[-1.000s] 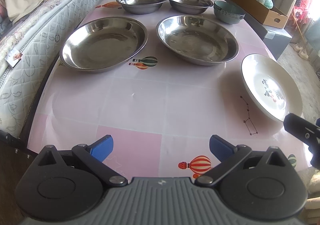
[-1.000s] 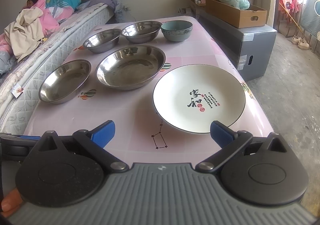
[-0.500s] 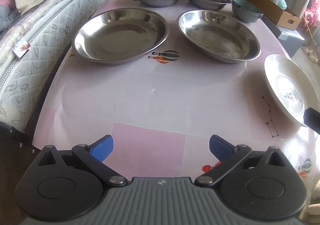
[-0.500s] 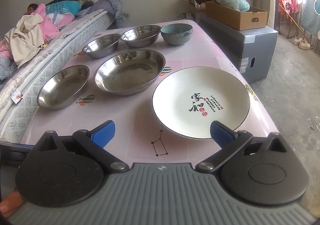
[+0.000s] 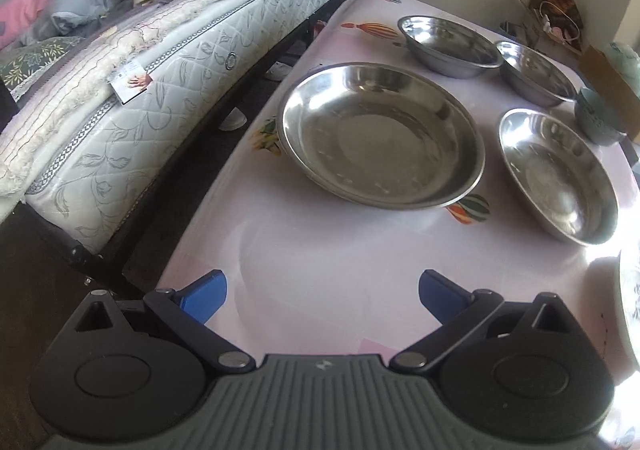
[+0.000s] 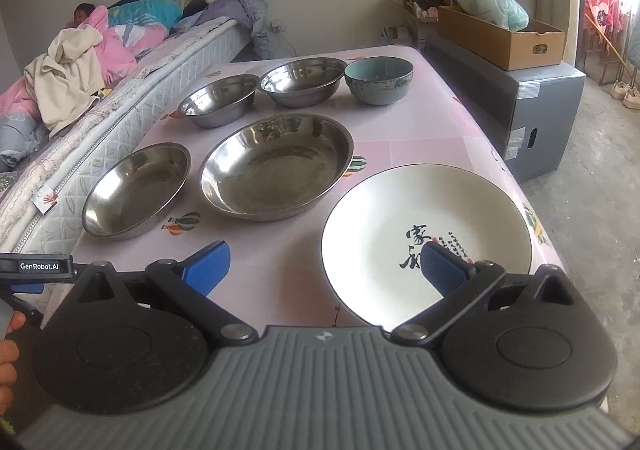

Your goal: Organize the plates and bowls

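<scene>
Bedroom setting, pink patterned table (image 6: 400,146) pushed beside a mattress (image 5: 168,90); cardboard box (image 6: 500,34) on a grey cabinet off the far right edge. Nothing stacked yet, all dishes lie separate and upright, mouths up.

Left gripper (image 5: 320,296): fingers spread wide, holding nothing, above the near table edge. Large steel plate (image 5: 380,138) sits straight ahead of it, slightly right of centre, well clear of the fingertips. Second steel plate (image 5: 560,174) further right. Two small steel bowls (image 5: 448,42) in the back row, teal bowl (image 5: 596,122) at the far right.

Right gripper (image 6: 324,266): also released, empty. White ceramic plate (image 6: 428,226) with black calligraphy lies directly ahead and to the right; the right blue fingertip (image 6: 444,266) overlaps its near rim in view, contact cannot be told. Left fingertip is over bare table beside the plate.

Key relation: right gripper is much nearer the white plate, left gripper nearer the large steel plate. Plates are round, so no long axis; rim approach from the near side looks the likely grasp.
</scene>
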`<action>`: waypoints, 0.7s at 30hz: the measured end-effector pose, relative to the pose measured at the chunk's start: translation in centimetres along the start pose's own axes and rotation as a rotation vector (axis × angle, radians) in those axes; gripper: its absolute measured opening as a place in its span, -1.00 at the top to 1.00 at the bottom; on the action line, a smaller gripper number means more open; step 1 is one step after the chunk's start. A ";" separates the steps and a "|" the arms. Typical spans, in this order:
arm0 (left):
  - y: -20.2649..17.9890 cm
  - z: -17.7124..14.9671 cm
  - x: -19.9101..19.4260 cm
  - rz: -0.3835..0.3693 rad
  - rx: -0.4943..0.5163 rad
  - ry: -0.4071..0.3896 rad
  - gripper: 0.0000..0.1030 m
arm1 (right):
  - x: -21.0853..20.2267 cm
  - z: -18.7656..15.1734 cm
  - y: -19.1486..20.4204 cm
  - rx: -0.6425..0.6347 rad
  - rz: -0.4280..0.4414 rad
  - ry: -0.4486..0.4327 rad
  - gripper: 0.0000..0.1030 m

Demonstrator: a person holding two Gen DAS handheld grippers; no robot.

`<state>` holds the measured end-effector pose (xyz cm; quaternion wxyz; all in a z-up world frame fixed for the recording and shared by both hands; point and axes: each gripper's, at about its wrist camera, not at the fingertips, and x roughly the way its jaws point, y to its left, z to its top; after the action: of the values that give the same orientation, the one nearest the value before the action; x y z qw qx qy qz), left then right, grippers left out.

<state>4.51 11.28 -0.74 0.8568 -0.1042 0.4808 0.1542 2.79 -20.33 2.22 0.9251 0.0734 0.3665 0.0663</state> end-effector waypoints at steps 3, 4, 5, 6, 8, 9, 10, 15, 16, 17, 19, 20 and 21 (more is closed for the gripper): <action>0.8 1.7 0.1 -0.015 -0.047 -0.011 -0.99 | 0.5 1.6 -0.3 -0.009 0.006 -0.004 -0.98; 0.9 2.3 0.1 -0.015 -0.057 -0.021 -0.99 | 0.6 2.1 -0.2 -0.014 -0.008 -0.022 -0.98; 1.0 2.9 0.0 -0.015 -0.064 -0.034 -0.99 | 0.7 2.8 -0.3 -0.022 -0.022 -0.039 -0.98; 1.1 3.6 -0.1 -0.012 -0.068 -0.045 -0.99 | 0.8 3.5 -0.3 -0.034 -0.026 -0.056 -0.98; 0.8 5.2 -0.3 -0.003 -0.060 -0.060 -0.99 | 0.8 4.8 -0.6 -0.073 0.003 -0.101 -0.98; 0.6 6.1 -0.3 -0.002 -0.049 -0.066 -0.99 | 0.8 5.8 -0.8 -0.101 0.018 -0.126 -0.98; 0.4 7.0 -0.4 -0.004 -0.035 -0.074 -0.99 | 0.8 6.7 -1.0 -0.121 0.020 -0.150 -0.98; -1.2 11.2 -0.1 -0.022 -0.011 -0.129 -1.00 | 0.8 11.7 -2.5 -0.188 0.036 -0.289 -0.98; -1.6 11.8 0.2 -0.021 -0.006 -0.140 -1.00 | 1.0 12.5 -2.7 -0.200 0.051 -0.313 -0.98; -2.0 12.4 0.5 -0.027 0.001 -0.149 -1.00 | 1.2 13.2 -2.8 -0.212 0.061 -0.336 -0.98; -2.8 13.5 1.3 -0.040 0.014 -0.175 -1.00 | 2.0 14.3 -2.9 -0.225 0.072 -0.359 -0.98; -3.2 13.9 1.7 -0.043 0.021 -0.186 -1.00 | 2.6 14.9 -2.8 -0.220 0.079 -0.353 -0.98; -3.6 14.4 2.1 -0.045 0.029 -0.193 -0.99 | 3.3 15.4 -2.8 -0.208 0.094 -0.343 -0.98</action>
<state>18.25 12.96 5.04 0.9039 -0.0871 0.3958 0.1371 15.95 -23.88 10.62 0.9724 0.0047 0.1911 0.1336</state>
